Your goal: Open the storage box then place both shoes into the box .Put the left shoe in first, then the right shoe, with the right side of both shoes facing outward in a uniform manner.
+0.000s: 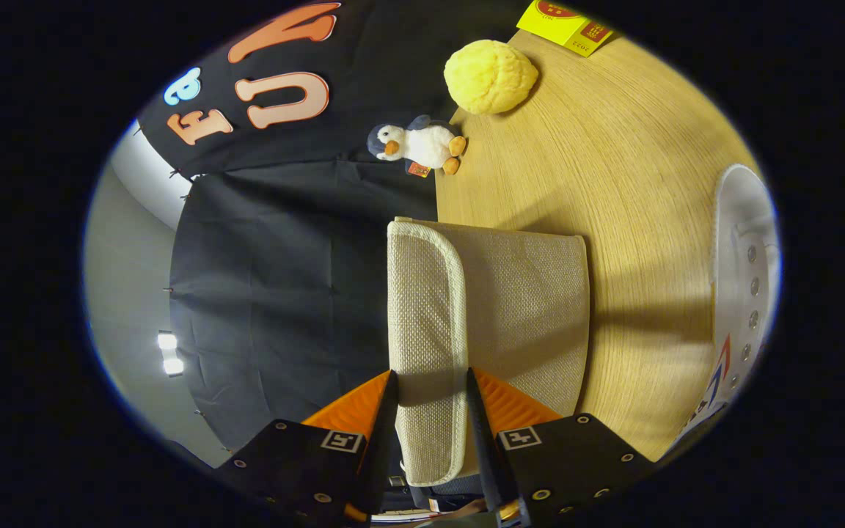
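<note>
The jaws (430,411) are closed on the lid (426,323) of the box (525,308), mid-surface; opening is in progress, and a shoe (741,293) waits at the surface edge, not yet packed

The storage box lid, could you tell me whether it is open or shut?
Cannot tell: the fingers pinch the lid edge against the box, hiding any gap.

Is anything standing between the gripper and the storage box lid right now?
Nothing visible does. The gripper already has the storage box's lid between its two fingers, which sit close against either face of it. The shoe, the plush penguin and the yellow ball lie on the table away from the fingers.
</note>
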The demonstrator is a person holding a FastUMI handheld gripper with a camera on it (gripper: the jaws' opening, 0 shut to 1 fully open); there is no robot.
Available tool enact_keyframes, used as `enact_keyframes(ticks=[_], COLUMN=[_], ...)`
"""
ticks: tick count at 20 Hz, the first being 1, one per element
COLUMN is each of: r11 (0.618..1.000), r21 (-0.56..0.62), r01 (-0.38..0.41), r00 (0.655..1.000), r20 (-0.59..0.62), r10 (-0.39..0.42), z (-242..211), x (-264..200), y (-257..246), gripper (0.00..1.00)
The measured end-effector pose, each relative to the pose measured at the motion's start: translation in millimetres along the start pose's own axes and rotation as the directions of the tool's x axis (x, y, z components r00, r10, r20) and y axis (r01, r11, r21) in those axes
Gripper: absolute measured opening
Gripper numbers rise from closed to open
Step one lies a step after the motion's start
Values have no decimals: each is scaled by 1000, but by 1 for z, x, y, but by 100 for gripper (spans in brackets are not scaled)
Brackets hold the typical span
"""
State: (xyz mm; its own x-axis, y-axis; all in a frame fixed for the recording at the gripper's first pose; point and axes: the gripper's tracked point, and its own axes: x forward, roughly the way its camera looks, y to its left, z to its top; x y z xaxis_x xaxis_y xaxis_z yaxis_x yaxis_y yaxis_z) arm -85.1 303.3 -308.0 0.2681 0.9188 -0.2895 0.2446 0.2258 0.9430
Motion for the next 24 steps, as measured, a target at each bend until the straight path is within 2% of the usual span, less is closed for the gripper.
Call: enact_keyframes(ticks=[3, 4, 6, 8, 9, 10, 11, 13, 16, 17, 22, 23, 24], r11=[996, 995, 996, 995, 996, 994, 993, 991, 998, 998, 998, 997, 996], r21=[58, 82, 85, 93, 94, 110, 116, 127, 56, 48, -56, -63, -65], r01=[-65, -64, -34, -37, -7, 21, 18, -33, 41, 39, -39, -48, -62], r00=[998, 998, 999, 999, 998, 993, 988, 993, 995, 996, 997, 997, 996], r20=[12, 29, 31, 30, 57, 117, 149, 112, 89, 73, 57, 65, 55], r10=[64, 61, 32, 34, 2, -34, -36, 19, -45, -42, 42, 52, 66], z=[7, 11, 11, 11, 18, 31, 40, 29, 24, 22, 8, 9, 6], x=[-8, -11, -11, -21, -25, -26, -32, -35, -25, -22, -28, -27, -25], y=[5, 2, -9, -9, -16, -24, -25, -8, -26, -28, -18, -19, -19], gripper=[52, 47, 47, 47, 47, 40, 20, 18, 18, 19, 46, 63, 70])
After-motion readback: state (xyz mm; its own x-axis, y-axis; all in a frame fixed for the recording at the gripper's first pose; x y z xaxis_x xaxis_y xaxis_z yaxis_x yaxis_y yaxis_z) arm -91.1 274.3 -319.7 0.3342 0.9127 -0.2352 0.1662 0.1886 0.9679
